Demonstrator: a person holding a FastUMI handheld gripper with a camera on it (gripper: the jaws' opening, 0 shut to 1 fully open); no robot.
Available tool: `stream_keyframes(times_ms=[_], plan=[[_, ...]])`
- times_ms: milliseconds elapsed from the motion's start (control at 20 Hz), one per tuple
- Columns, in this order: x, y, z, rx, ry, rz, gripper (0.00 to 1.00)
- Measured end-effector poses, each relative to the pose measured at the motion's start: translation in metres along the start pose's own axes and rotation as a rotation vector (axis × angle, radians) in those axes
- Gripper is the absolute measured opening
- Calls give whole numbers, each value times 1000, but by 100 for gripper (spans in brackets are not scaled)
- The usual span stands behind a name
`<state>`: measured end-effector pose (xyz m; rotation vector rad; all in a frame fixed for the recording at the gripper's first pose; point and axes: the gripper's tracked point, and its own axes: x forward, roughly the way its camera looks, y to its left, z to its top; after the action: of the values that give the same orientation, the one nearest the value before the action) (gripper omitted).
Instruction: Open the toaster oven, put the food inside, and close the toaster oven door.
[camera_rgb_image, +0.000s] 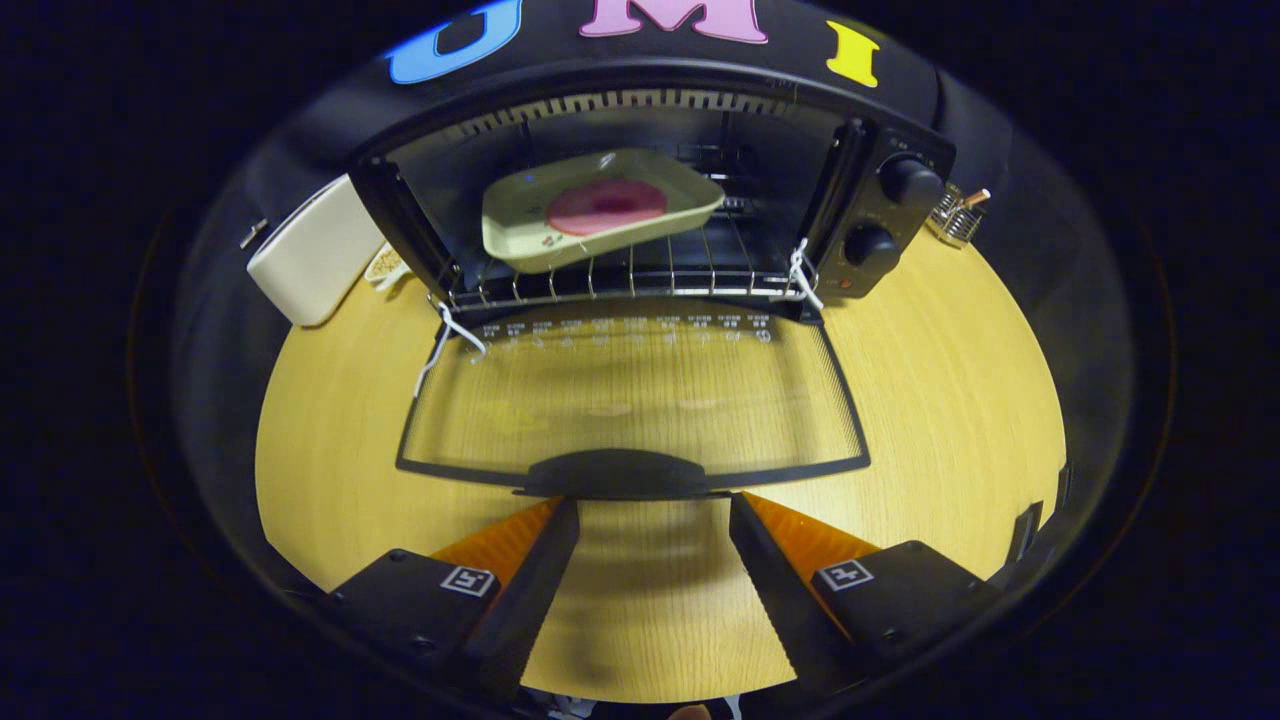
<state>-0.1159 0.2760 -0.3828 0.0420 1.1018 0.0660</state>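
Tray (600, 205) is in, hand-held gripper (653, 510) wide and empty; I'd hook under the door handle (618, 473) centrally and lift evenly.

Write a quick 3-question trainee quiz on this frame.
1. True or false: the toaster oven door is shut.
2. Where is the tray of food? A) on the table B) on the oven rack C) in the claw
3. What lies just ahead of the open claw's fingertips?

Key: 1 false, it is folded down flat. 2 B. 3 The door handle.
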Motion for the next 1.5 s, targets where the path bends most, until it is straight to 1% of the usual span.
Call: stream_keyframes(times_ms=[150,450,750,850,1050,1350,1500], plan=[[-5,0,8,0,-53,18,99],[-21,1,18,1,-85,29,99],[-42,2,39,9,-137,52,99],[-52,3,48,9,-173,56,100],[-69,4,76,16,-246,67,100],[-88,8,132,41,-354,96,99],[-96,5,150,24,-419,94,99]])
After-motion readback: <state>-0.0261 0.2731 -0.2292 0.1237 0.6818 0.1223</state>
